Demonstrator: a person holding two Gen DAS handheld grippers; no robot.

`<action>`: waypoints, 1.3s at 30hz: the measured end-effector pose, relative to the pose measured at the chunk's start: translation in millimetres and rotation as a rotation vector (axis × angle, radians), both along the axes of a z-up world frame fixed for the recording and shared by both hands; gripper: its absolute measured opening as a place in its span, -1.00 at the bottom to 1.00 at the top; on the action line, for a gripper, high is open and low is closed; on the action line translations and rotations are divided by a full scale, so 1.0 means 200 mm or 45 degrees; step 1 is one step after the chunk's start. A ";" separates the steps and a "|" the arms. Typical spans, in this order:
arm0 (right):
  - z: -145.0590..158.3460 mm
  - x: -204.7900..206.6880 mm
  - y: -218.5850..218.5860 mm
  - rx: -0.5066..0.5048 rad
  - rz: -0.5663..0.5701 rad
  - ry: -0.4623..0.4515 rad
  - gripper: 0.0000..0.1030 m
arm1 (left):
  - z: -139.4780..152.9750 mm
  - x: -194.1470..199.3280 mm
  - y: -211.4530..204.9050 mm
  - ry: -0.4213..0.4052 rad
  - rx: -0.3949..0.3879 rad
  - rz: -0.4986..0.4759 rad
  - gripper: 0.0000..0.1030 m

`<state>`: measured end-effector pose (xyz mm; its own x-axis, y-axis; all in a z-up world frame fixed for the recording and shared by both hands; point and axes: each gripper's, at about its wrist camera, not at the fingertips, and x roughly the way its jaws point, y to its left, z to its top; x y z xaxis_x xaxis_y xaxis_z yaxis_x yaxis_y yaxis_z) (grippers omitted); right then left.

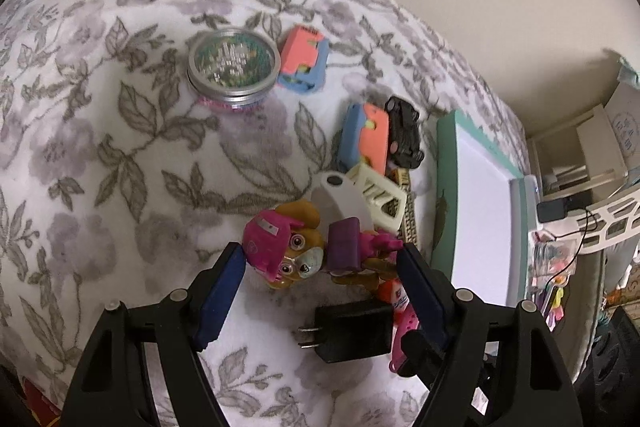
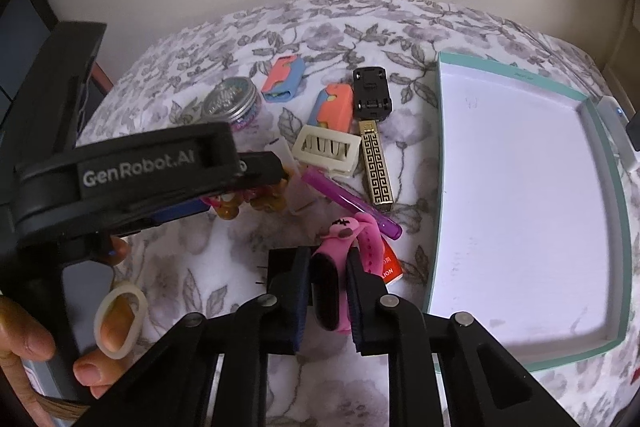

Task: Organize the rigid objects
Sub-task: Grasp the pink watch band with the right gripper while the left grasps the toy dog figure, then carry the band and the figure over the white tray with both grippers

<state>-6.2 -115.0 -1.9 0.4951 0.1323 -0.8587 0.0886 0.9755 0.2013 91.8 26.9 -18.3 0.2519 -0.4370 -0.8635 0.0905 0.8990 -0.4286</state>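
My left gripper (image 1: 322, 255) is open, its blue pads on either side of a pink-helmeted brown puppy figure (image 1: 292, 247) lying on the floral blanket. A black plug adapter (image 1: 352, 331) lies between the jaws, closer to the camera. My right gripper (image 2: 328, 267) is shut on a pink smart band (image 2: 340, 267), just left of the white box lid with teal rim (image 2: 440, 155). The left gripper (image 2: 160, 171) shows in the right wrist view over the puppy figure. The lid also shows in the left wrist view (image 1: 444, 187).
On the blanket lie a round metal tin (image 1: 232, 67), two coral-and-blue cases (image 1: 302, 59) (image 1: 364, 139), a black toy car (image 1: 404, 131), a cream slotted frame (image 2: 326, 149), a gold patterned lighter (image 2: 376, 167), a purple stick (image 2: 348, 203). Shelves and clutter stand right of the bed.
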 end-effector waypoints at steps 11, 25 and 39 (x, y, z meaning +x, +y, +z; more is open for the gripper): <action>0.14 -0.03 -0.10 0.100 -0.103 -0.124 -0.65 | 0.14 -0.01 0.02 -0.110 -0.053 0.028 0.53; 0.08 -0.07 -0.55 -0.077 -0.530 -0.084 -0.65 | 0.24 -0.08 -0.37 -0.222 -0.021 -0.194 0.53; -0.02 -0.14 -0.89 -0.120 -0.786 -0.037 -0.64 | 0.14 -0.10 -0.83 -0.210 0.018 -0.358 0.53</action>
<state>-34.8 -293.4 -5.6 0.4794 -0.2614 -0.8378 0.6374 0.7599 0.1275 72.6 -139.9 9.1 0.2599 -0.4978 -0.8274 0.4034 0.8345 -0.3753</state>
